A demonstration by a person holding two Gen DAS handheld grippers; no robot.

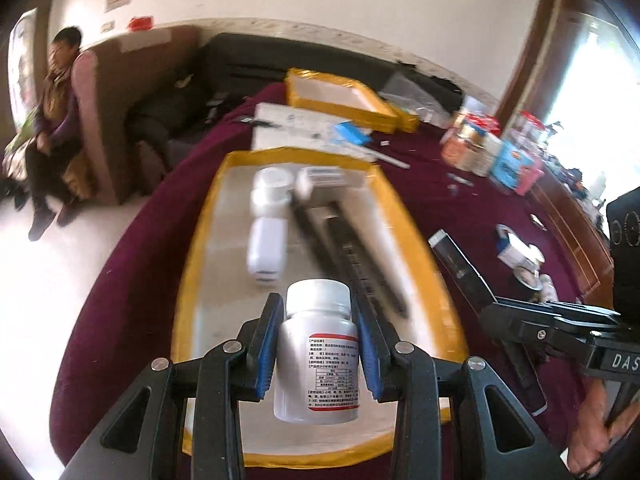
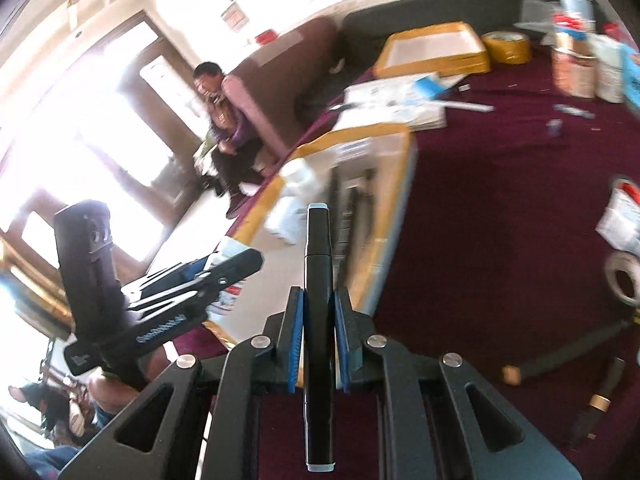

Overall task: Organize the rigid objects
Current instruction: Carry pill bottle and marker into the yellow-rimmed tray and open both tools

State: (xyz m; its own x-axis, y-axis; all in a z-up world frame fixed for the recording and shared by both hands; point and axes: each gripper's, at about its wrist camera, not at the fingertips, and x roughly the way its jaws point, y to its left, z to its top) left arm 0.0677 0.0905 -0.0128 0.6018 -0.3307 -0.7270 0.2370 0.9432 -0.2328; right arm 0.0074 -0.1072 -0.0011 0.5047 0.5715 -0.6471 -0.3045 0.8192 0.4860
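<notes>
My left gripper (image 1: 318, 310) is shut on a white pill bottle (image 1: 318, 356) with a white cap and a printed label, held above the near end of a yellow-rimmed tray (image 1: 200, 240). In that tray lie two more white bottles (image 1: 270, 196), a small box (image 1: 320, 180) and several black pens (image 1: 344, 252). My right gripper (image 2: 318, 308) is shut on a black marker (image 2: 318, 320) standing upright between its blue pads, just right of the same tray (image 2: 384, 256). The left gripper (image 2: 224, 268) shows at the left of the right wrist view.
A maroon cloth (image 1: 440, 208) covers the table. A second yellow tray (image 1: 340, 96), papers, tape rolls (image 2: 508, 46) and boxes (image 1: 512, 164) stand at the far side. Loose pens (image 2: 560, 352) lie at the right. A person (image 1: 52, 128) sits by a sofa beyond the table.
</notes>
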